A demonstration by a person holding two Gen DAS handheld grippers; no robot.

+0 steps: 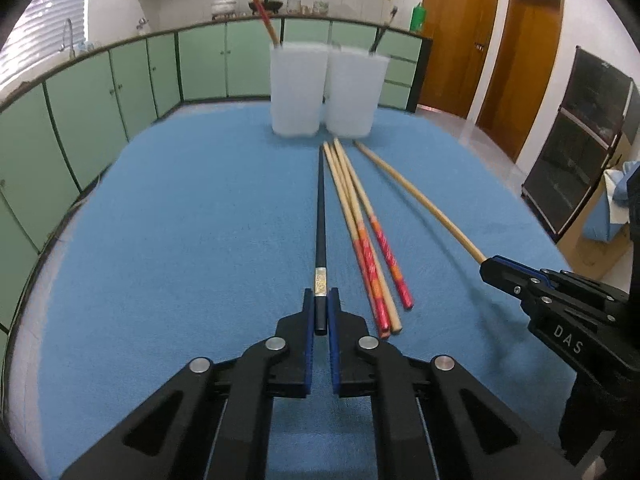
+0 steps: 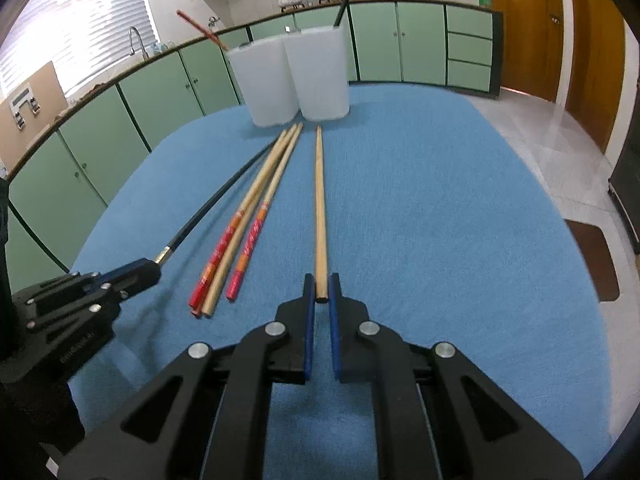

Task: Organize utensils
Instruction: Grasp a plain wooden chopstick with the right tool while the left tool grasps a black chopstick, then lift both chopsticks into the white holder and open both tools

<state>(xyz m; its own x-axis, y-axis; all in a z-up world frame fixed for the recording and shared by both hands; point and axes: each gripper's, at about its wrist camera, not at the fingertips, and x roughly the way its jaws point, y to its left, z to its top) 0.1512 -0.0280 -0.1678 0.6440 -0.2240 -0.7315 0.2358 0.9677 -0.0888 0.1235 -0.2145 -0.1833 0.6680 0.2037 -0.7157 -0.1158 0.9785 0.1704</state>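
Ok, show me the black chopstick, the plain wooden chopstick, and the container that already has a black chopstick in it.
black chopstick [image 1: 320, 216], left wrist view, middle of its dark shaft.
plain wooden chopstick [image 2: 319, 200], right wrist view, middle of its shaft.
right-hand white container [image 2: 322, 76], right wrist view, its front wall.

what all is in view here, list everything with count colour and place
black chopstick: 1 on the cloth, black with a metal band, butt end between the left pads
plain chopstick: 1, bare wood, butt end between the right pads
loose chopsticks: 3, two wood with red and orange ends, one plain wood, lying between the two gripped ones
containers: 2, translucent white, side by side at the far end of the cloth; one holds a red-ended chopstick, the other a black one
cloth: 1, blue, covering the table
cabinets: green, along the back wall
doors: 2, brown wood, far right
left gripper: black with blue pads, shut on the black chopstick
right gripper: same build, shut on the plain chopstick
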